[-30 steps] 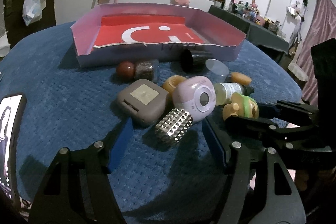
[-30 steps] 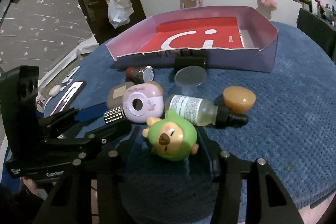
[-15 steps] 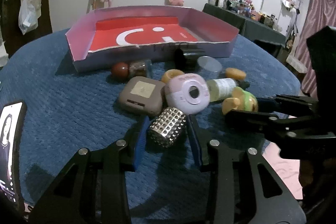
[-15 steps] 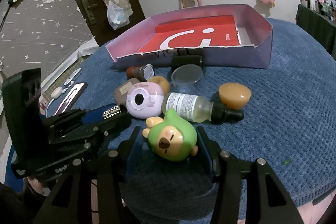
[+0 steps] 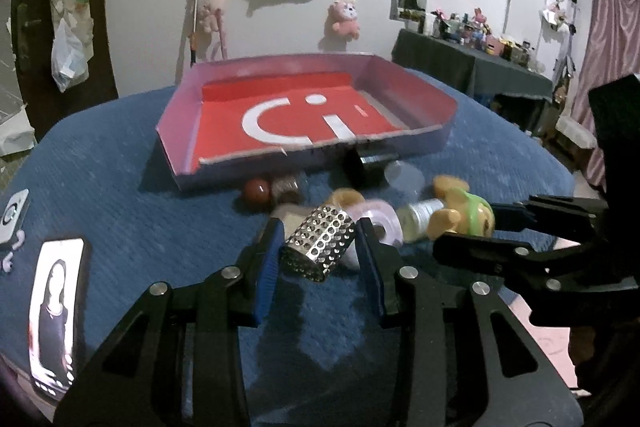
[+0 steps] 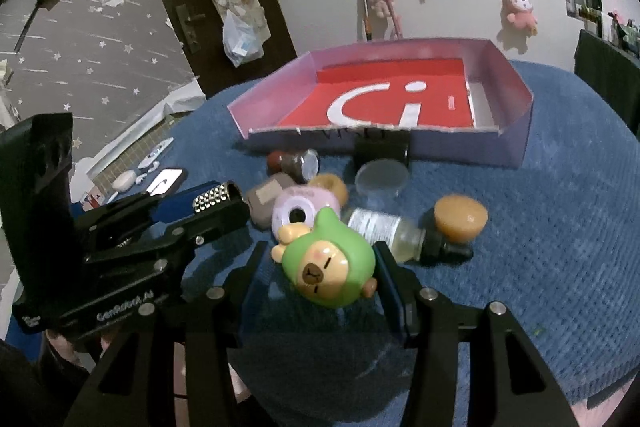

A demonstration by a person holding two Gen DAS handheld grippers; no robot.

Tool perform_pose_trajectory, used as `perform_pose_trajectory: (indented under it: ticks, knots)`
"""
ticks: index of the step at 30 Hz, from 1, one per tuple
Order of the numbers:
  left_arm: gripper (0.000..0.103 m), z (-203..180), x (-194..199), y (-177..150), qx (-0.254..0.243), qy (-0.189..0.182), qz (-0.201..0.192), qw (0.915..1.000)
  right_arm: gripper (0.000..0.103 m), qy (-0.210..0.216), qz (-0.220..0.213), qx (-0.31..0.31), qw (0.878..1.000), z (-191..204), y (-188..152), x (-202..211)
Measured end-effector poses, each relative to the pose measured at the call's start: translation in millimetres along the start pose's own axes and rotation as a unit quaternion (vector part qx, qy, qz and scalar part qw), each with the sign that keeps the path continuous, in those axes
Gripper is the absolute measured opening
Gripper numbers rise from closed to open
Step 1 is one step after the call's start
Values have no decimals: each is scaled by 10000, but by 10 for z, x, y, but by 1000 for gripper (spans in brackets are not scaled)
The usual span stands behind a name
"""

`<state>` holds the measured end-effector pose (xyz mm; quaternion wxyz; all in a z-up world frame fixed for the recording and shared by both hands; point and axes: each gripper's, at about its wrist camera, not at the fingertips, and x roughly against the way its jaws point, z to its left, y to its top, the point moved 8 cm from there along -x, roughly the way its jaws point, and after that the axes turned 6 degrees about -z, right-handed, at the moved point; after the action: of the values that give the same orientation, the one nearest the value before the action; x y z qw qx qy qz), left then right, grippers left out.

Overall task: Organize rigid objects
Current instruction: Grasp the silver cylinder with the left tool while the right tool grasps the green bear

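My left gripper (image 5: 318, 251) is shut on a perforated metal cylinder (image 5: 319, 247) and holds it above the blue cloth. It also shows in the right wrist view (image 6: 212, 197). My right gripper (image 6: 324, 271) is shut on a green capybara toy (image 6: 330, 271), lifted off the cloth; the toy shows in the left wrist view (image 5: 464, 213). The pink box with a red floor (image 5: 304, 115) stands open behind the pile, also in the right wrist view (image 6: 384, 107).
On the cloth lie a pink round camera (image 6: 302, 211), a brown case (image 6: 264, 199), a dropper bottle (image 6: 396, 235), an orange cap (image 6: 460, 219), a clear lid (image 6: 380, 179), a small jar (image 6: 298, 163). A phone (image 5: 54, 311) lies left.
Both grippers have closed on their objects and lifted them: the left on the metal cylinder, the right on the green toy. Both now sit higher above the cloth.
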<state>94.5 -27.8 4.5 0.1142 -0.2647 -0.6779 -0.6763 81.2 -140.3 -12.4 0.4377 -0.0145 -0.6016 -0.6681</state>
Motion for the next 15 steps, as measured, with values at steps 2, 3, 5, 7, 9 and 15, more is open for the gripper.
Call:
perform_pose_trajectory:
  ticks: [2,3,5,7,9,15]
  knots:
    - [35,31,5,95,12,28,-76,10000,54,-30,-23,47,10000,1,61,6]
    - [35,41,15,135,5,44,-114,9999,54,-33,-53,71,10000,3,100,11]
    - [35,65,17,243,-41,90,-192,9998,54,-24,-74,98,9999,-2,168,8]
    - [35,79,14,335,-73,133,-241,9996,54,-20,-119,117,9999,-13,247,3]
    - [35,89,-6,429,-87,157,-281,9994,54,-22,-171,126,9998,-26,328,-2]
    - [35,106,-78,722,-118,218,-428,9988,54,-48,-283,235,9993,-41,567,-26]
